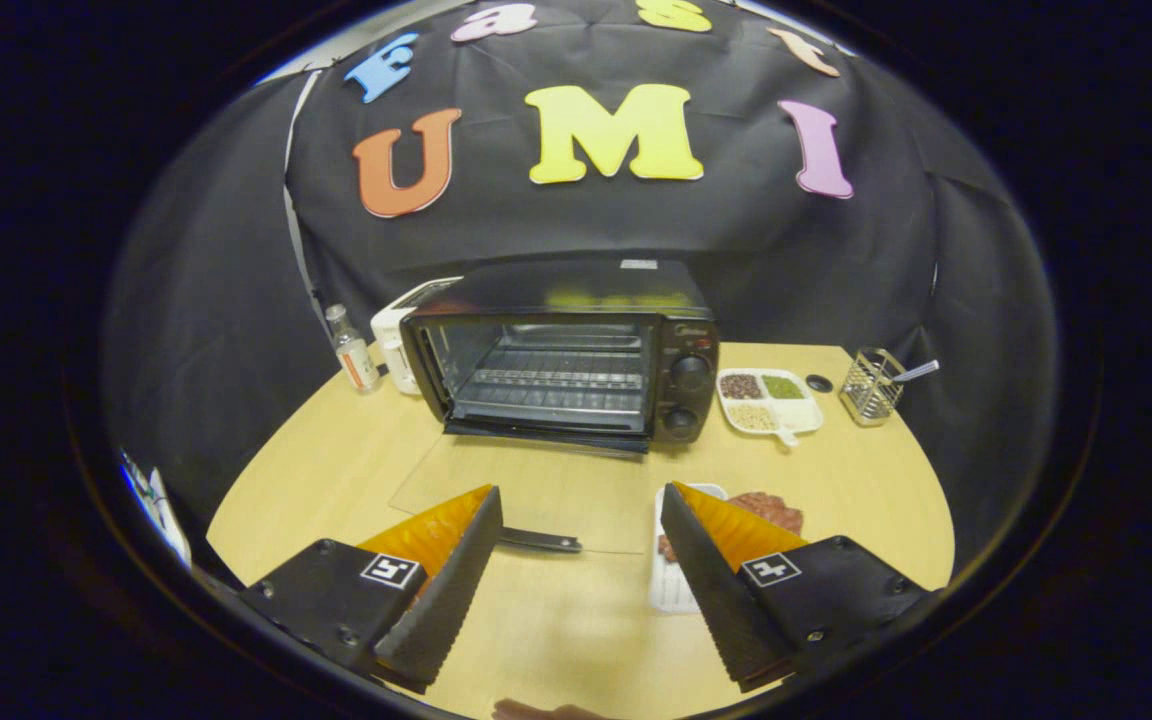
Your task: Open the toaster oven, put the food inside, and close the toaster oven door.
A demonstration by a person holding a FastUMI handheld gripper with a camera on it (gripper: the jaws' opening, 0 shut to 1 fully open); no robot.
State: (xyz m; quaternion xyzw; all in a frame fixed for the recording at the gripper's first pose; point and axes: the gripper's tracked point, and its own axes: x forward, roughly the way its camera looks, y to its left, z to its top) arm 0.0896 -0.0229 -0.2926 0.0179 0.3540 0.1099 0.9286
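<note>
Black toaster oven (576,350) sits mid-counter with its glass door (526,490) dropped flat toward me, door handle (541,541) nearest my claw (581,500), wire rack visible inside. My claw is spread wide, nothing between the fingers (456,560), hovering over the pale wood counter (336,460) just in front of the oven door. Food: reddish meat on a white tray (671,590), in front of the oven's right side, partly hidden behind my right finger. Right of the oven: white divided dish (771,400) with beans and grains, then a wire utensil holder (871,385) further right. Left of the oven: small clear bottle (351,350), and a white appliance (396,335) tucked against the oven's left wall.
</note>
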